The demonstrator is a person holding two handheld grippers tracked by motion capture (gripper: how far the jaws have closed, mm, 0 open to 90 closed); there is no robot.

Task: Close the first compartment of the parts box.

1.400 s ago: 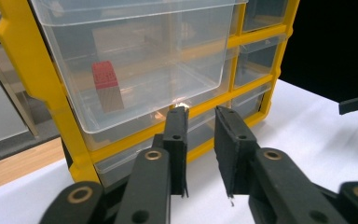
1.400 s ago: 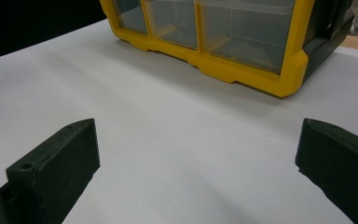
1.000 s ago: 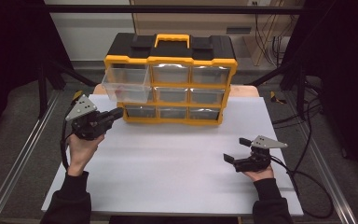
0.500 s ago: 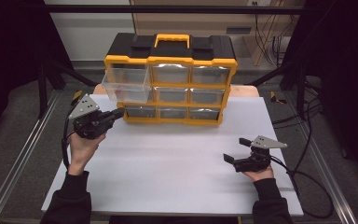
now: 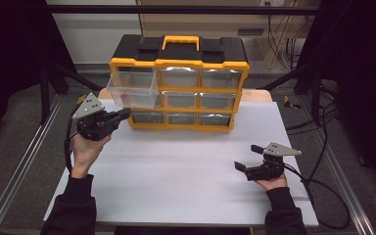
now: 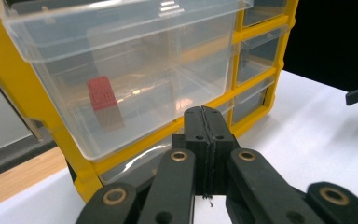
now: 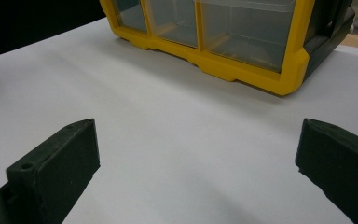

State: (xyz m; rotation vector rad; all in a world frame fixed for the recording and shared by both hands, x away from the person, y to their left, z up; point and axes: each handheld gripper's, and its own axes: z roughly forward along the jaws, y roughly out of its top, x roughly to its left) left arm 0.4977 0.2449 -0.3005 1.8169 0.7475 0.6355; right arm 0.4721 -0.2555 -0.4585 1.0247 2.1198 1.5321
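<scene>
Here we are holding the left gripper just in front of the pulled-out drawer at the far left of the white table. Its jaws are pressing flat against each other with nothing between them, as the left gripper view is showing clearly. The tips are sitting just below the drawer's front edge, near the yellow frame of the organizer, and we cannot tell whether they are touching it.

The drawer is the top-left one of the cabinet, sticking out toward us while the other clear drawers are sitting flush in their slots. In the left gripper view the drawer is looming close above the jaws, and we are seeing a small red block lying inside it, toward its left side.

The organizer itself is standing upright at the far side of the table, with a black top and a yellow handle.

We are resting the right gripper on the table at the near right, well apart from the cabinet. Its jaws are standing wide apart and holding nothing, with bare table showing between them in the right gripper view.
</scene>
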